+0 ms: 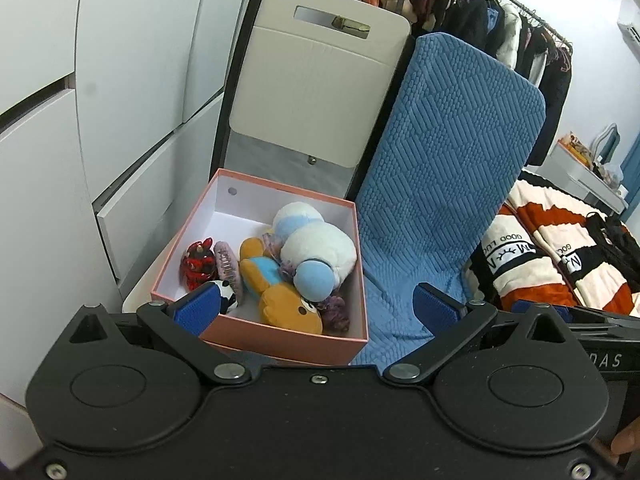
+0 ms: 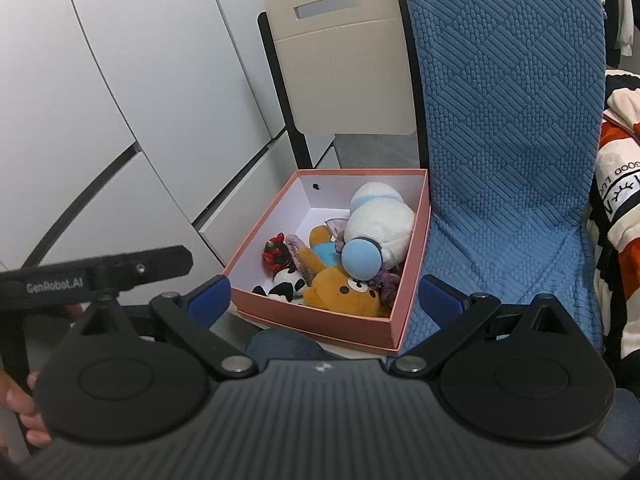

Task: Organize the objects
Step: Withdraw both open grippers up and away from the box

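- Now the left gripper (image 1: 318, 306) hangs above the near edge of the pink box (image 1: 280, 338), blue fingers spread wide, nothing between them.
- Over on the other side, the right gripper (image 2: 326, 300) is just as wide apart and empty, near the box's front wall.
- Inside the box: a white-and-blue plush (image 1: 316, 246) lies on top of an orange bear (image 1: 276, 292), with a red figure (image 1: 198, 264) and a small panda (image 2: 286, 280) alongside.
- The box sits just beside the blue cushion (image 1: 448, 152).
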Available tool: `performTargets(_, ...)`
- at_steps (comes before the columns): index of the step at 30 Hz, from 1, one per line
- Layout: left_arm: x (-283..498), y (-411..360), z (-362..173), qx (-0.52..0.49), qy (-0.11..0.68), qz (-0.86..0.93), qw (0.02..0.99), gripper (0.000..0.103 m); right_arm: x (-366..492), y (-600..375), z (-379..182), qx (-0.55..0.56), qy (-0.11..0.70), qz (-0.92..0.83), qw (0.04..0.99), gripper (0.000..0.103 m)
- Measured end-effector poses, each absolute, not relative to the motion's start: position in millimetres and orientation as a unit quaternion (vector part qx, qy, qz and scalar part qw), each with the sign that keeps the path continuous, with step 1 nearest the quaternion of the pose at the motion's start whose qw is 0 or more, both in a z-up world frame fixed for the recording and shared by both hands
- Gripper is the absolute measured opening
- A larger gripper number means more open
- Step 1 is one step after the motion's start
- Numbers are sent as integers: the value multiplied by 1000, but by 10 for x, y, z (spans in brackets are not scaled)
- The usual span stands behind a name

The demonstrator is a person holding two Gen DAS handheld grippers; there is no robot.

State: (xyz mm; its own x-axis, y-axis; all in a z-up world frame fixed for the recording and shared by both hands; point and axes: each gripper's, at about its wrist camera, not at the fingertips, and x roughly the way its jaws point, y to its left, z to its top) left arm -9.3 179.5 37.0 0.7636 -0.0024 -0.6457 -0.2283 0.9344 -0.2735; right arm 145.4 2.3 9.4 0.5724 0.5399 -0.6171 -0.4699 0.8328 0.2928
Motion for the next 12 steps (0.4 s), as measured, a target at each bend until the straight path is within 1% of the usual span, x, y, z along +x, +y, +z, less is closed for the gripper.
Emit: performTargets(12, -98, 1769, 346, -177, 341, 60, 921, 102, 1472, 33, 72, 43, 373, 282, 883, 102)
